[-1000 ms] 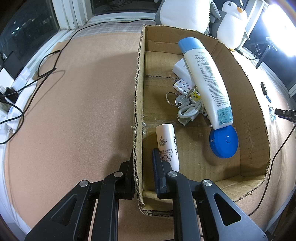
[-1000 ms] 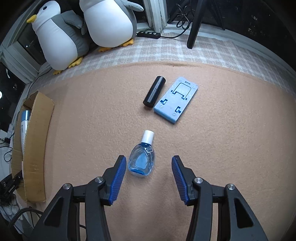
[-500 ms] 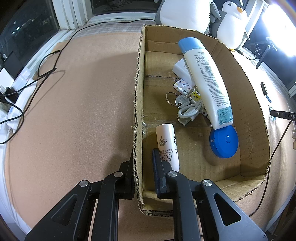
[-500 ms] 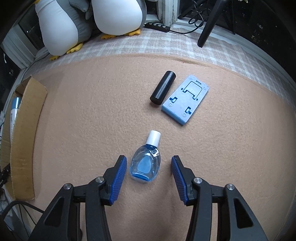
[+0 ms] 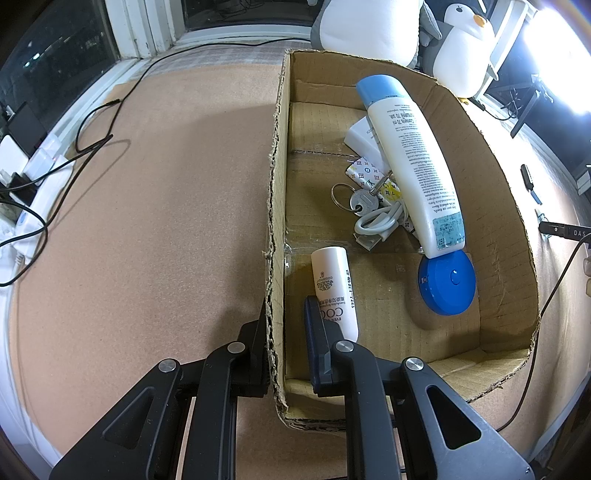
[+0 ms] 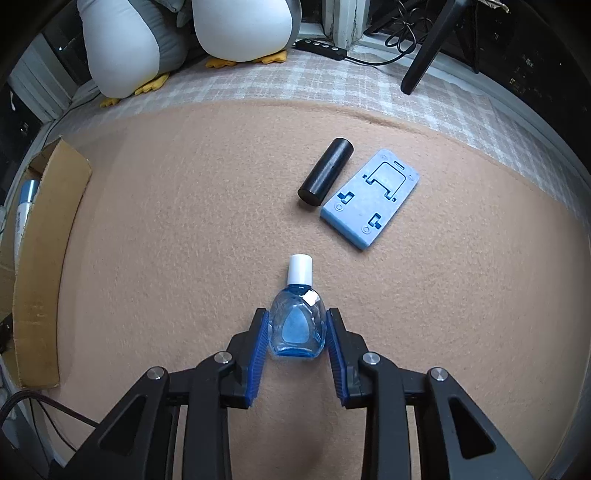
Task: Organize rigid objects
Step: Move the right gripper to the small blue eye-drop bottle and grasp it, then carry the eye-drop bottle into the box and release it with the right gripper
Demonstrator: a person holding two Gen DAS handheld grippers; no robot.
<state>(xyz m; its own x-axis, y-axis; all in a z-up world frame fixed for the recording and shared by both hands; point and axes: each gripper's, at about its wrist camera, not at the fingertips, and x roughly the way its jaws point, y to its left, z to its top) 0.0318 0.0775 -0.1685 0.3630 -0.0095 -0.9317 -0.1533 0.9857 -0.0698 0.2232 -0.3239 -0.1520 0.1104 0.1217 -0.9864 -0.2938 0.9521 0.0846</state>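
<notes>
A small clear-blue bottle (image 6: 297,326) with a white cap lies flat on the tan felt in the right wrist view. My right gripper (image 6: 297,317) points down over it and its jaws are closing, with a blue pad against each side of the bottle. A cardboard box (image 5: 275,184) fills the left wrist view. My left gripper (image 5: 286,317) is shut on the box's left wall, one finger outside and one inside. In the box lie a white-and-blue bottle (image 5: 410,162), a blue round disc (image 5: 447,282), a white tube (image 5: 334,284), keys (image 5: 360,201) and a white cable (image 5: 380,221).
Beyond the small bottle lie a black cylinder (image 6: 327,171) and a light-blue plastic plate (image 6: 371,199) side by side. The box (image 6: 40,258) stands at the far left of the right wrist view. Plush penguins (image 6: 240,29) sit at the back. Black cables (image 5: 85,140) trail left of the box.
The right gripper's jaws have closed in from wide apart onto the sides of the small blue bottle, and the gripper has lined up over it. The left gripper and box have not moved.
</notes>
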